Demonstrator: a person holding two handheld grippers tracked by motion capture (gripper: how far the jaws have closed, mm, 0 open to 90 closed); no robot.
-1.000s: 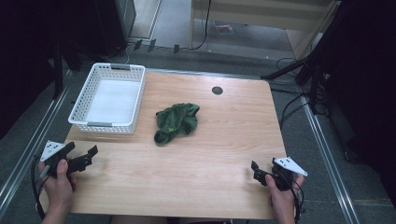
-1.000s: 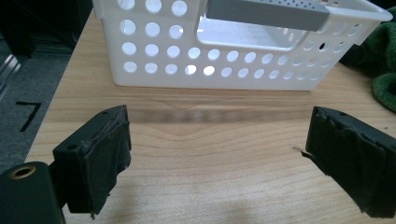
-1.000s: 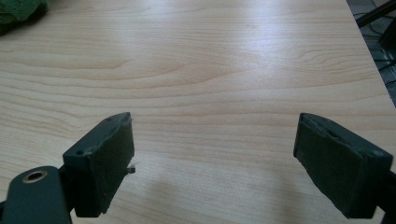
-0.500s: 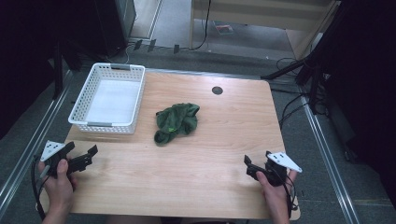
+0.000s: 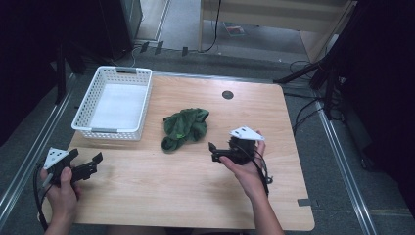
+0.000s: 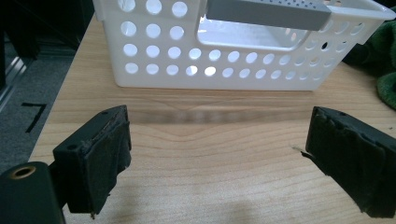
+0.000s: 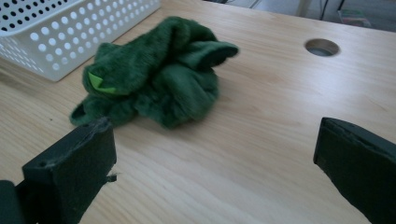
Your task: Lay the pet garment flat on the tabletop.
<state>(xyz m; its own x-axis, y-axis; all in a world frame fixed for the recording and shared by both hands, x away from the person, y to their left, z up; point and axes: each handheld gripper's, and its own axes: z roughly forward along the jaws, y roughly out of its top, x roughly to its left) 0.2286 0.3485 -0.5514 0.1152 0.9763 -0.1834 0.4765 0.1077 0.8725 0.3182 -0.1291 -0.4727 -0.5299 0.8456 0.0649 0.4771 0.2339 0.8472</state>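
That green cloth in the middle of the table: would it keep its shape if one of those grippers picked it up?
Probably not. The green cloth lies crumpled in soft folds, so it would likely droop. Its fuzzy surface suggests easy grip, and it looks light.

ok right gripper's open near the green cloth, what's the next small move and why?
Probably ease the right gripper forward until its open jaws straddle the green cloth, then close. The cloth lies crumpled just ahead of the jaws, apart from them, beside the white basket. The left gripper sits open near the table's front edge, farther from the cloth.
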